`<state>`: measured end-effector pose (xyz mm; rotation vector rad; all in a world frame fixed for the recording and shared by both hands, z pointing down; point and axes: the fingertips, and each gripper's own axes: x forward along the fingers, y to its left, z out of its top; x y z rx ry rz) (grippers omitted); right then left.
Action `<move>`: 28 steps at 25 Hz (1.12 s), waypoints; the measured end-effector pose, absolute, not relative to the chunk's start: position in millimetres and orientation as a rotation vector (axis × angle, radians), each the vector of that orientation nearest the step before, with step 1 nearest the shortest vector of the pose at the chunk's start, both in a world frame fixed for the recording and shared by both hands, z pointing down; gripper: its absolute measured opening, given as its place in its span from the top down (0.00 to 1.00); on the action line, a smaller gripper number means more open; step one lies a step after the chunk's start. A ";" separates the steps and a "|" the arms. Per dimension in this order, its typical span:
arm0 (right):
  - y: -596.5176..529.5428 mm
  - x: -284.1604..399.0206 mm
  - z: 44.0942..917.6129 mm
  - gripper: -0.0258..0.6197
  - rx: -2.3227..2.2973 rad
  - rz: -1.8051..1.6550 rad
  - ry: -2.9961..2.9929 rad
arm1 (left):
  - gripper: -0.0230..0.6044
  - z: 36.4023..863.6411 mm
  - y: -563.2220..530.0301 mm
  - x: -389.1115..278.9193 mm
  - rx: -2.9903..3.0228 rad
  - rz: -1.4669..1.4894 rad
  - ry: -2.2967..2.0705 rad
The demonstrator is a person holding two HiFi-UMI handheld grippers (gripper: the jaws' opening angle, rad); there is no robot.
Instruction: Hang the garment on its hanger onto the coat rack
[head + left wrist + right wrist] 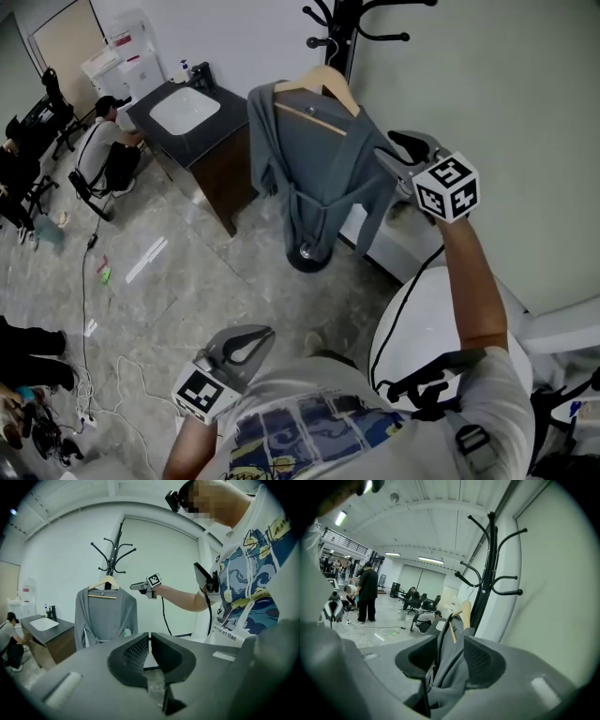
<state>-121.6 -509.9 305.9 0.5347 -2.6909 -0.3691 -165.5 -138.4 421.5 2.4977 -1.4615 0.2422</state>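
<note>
A grey garment (319,159) hangs on a wooden hanger (323,82), whose hook sits on the black coat rack (342,28) by the wall. My right gripper (386,155) is at the garment's right shoulder and sleeve. In the right gripper view its jaws stand wide apart around a fold of the grey garment (452,667), with the hanger (464,611) and the rack (487,573) just beyond. The cloth lies loosely between the pads. My left gripper (261,336) is held low near my chest, far from the garment (105,616), with its jaws together and nothing in them.
A dark cabinet with a white sink (187,112) stands left of the rack, and a person (108,150) crouches beside it. The rack's round base (309,255) rests on the tiled floor. Cables (94,375) trail at lower left. More people (368,592) stand farther back.
</note>
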 end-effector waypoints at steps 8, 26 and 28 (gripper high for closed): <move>-390.5 -93.8 354.3 0.78 0.540 -0.301 -2.667 | 0.93 424.7 -85.4 -155.4 2.569 0.217 -1.343; -174.7 -73.9 422.6 0.95 0.488 -0.051 -2.703 | 0.93 417.9 7.1 -122.2 2.670 0.218 -1.228; -158.3 -71.9 429.2 0.95 0.466 -0.033 -2.698 | 0.93 419.2 13.0 -119.4 2.674 0.223 -1.230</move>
